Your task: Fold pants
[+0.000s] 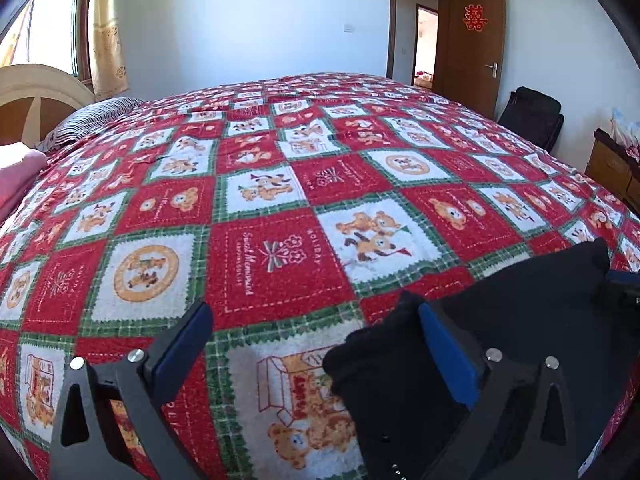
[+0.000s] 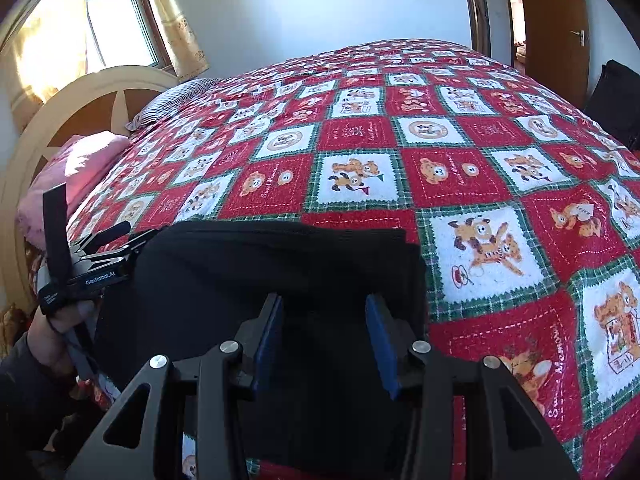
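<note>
The black pants [image 2: 260, 264] lie folded into a thick block on the red patchwork blanket [image 2: 400, 136], close to the bed's near edge. My right gripper [image 2: 324, 304] hovers over the block, its blue pads [image 2: 272, 336] apart and no cloth pinched between them. In the left wrist view the pants [image 1: 520, 300] sit at the lower right. My left gripper [image 1: 316, 344] stands wide open beside them; its right finger [image 1: 448, 352] is at the block's left end and the left finger is over bare blanket. A hand [image 2: 52, 332] holds the left gripper [image 2: 132, 236] at the pants' left end.
A curved wooden headboard [image 2: 80, 104], a pink pillow [image 2: 76, 168] and a striped pillow [image 2: 176, 96] are at the left of the bed. An open brown door [image 1: 476, 40], a black case [image 1: 532, 116] and a wooden cabinet [image 1: 612, 168] stand beyond the right side.
</note>
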